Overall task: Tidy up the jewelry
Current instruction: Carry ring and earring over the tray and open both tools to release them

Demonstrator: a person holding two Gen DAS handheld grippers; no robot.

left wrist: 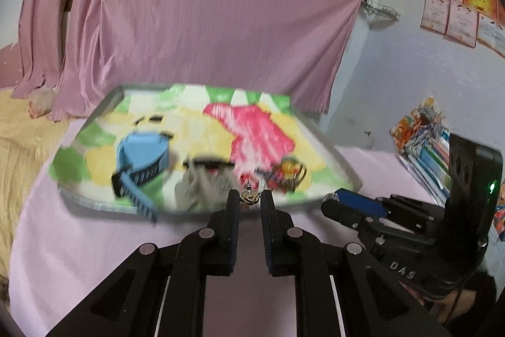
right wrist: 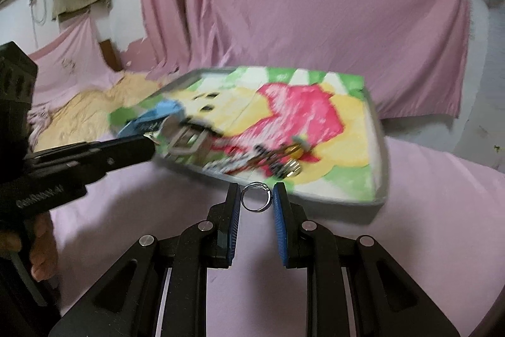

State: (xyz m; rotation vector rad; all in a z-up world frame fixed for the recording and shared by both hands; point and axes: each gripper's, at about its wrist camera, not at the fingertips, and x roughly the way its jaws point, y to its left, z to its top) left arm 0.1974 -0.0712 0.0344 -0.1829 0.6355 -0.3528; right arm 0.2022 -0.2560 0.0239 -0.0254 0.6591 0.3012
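Observation:
My left gripper (left wrist: 249, 197) is shut on a small gold earring (left wrist: 250, 196) pinched at its fingertips, just before the near edge of a colourful tray (left wrist: 104, 206). My right gripper (right wrist: 256, 197) is shut on a silver ring (right wrist: 255, 197), held upright between the blue pads, near the tray's (right wrist: 377, 141) front edge. On the tray lie a blue round box (left wrist: 143, 155), a clear grey organizer (left wrist: 202, 182) and a heap of mixed jewelry (left wrist: 285, 172). The tray is blurred in both views.
The tray rests on a pink sheet (left wrist: 94, 242) over a bed. A pink curtain (left wrist: 205, 15) hangs behind. Books (left wrist: 423, 144) are stacked at the right by the wall. In the right wrist view the left gripper's body (right wrist: 79, 160) reaches in from the left.

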